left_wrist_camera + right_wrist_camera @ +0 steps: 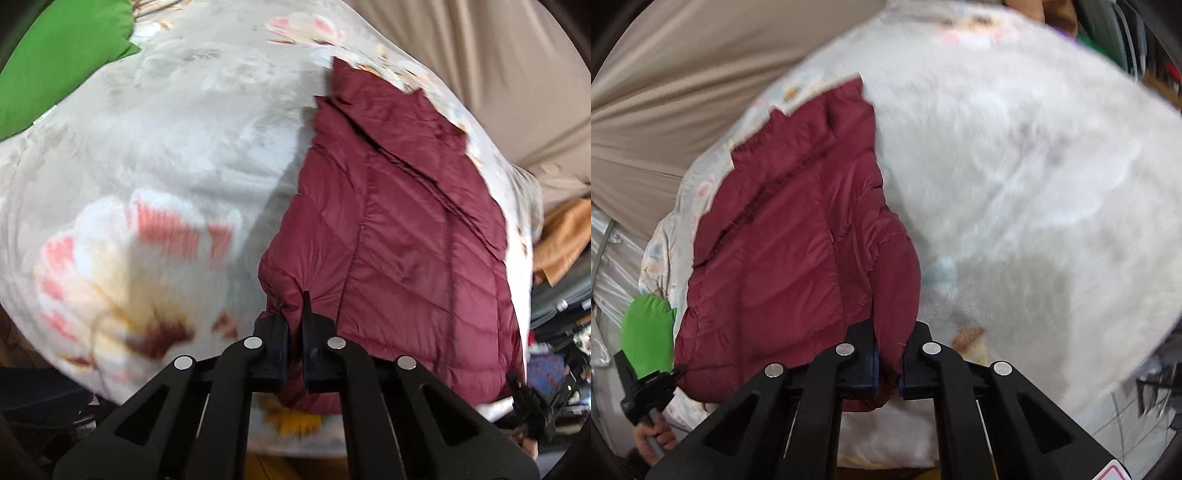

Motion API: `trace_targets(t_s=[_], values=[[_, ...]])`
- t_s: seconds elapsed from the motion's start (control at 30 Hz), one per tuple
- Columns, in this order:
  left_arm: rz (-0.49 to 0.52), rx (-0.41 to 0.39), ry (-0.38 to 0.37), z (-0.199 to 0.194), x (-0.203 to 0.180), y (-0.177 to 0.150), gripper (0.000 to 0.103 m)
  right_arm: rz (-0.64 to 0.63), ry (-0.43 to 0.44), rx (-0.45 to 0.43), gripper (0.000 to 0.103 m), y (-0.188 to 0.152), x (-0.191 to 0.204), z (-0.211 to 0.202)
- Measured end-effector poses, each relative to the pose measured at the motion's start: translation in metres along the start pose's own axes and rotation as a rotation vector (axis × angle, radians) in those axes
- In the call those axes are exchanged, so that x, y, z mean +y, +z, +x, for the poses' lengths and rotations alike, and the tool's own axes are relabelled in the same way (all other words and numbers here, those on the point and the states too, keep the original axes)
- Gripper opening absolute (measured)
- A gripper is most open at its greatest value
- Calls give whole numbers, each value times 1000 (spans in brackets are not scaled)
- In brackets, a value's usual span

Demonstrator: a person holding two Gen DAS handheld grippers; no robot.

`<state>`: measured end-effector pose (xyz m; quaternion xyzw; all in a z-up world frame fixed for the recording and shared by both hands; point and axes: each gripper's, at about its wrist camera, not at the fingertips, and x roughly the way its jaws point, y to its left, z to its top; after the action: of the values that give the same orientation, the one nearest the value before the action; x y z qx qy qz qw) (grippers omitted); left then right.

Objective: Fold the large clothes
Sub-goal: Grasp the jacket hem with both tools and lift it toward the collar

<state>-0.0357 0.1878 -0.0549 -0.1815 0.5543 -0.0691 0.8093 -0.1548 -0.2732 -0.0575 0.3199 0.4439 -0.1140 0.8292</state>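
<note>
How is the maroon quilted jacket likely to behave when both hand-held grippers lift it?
The maroon jacket is probably floppy: it puckers where the left hand-held gripper pinches it. Its puffy quilting suggests it is light for its size. The smooth shell may slip from the right hand-held gripper.

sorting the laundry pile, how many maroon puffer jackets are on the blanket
1. The maroon puffer jacket lies on the floral blanket, its near edge pinched by the left gripper and right gripper. More may be out of view.

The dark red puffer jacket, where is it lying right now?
The puffer jacket lies on the flowered blanket, right of centre in the left wrist view, its near edge pinched by the left gripper and right gripper.
</note>
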Motion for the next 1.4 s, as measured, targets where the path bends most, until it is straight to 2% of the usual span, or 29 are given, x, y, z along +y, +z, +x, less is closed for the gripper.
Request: trace_targets(t_s=[0.1,0.17,0.27,0.3,0.4,0.47,0.53,0.67,0.8,0.87,0.97,1.1,1.2,1.3,1.4], values=[[60,34,-7,-27,0,-3,3,-5,-39,-20,5,-16,5,-28],[56,46,-12,-44,8,-14,3,-9,-55,-17,4,-29,6,-45],[2,35,-21,-77,15,-21,3,-2,20,-92,4,-38,25,-90],[-7,7,-28,-88,15,-20,3,-6,72,-147,4,-33,39,-109],[-24,-163,-89,-132,-5,0,3,-44,169,-278,4,-12,76,-138],[0,-279,-136,-154,-22,20,3,-62,210,-328,4,4,89,-144],[31,-382,-167,-160,-38,43,3,-51,240,-375,4,25,93,-139],[27,-435,-135,-132,-53,85,3,26,238,-423,4,74,82,-109],[12,-429,-70,-87,-62,123,3,73,223,-383,4,113,75,-67],[45,-403,4,-55,-73,139,3,62,188,-351,4,131,81,-36],[37,-360,63,-17,-79,162,3,68,151,-315,4,152,85,0],[1,-302,115,30,-82,189,3,160,166,-253,4,179,81,50],[5,-277,180,68,-89,209,4,175,148,-210,4,197,84,86],[3,-258,226,102,-91,223,9,154,98,-163,9,214,85,126],[-5,-224,265,131,-93,237,13,142,60,-146,12,223,83,148]])
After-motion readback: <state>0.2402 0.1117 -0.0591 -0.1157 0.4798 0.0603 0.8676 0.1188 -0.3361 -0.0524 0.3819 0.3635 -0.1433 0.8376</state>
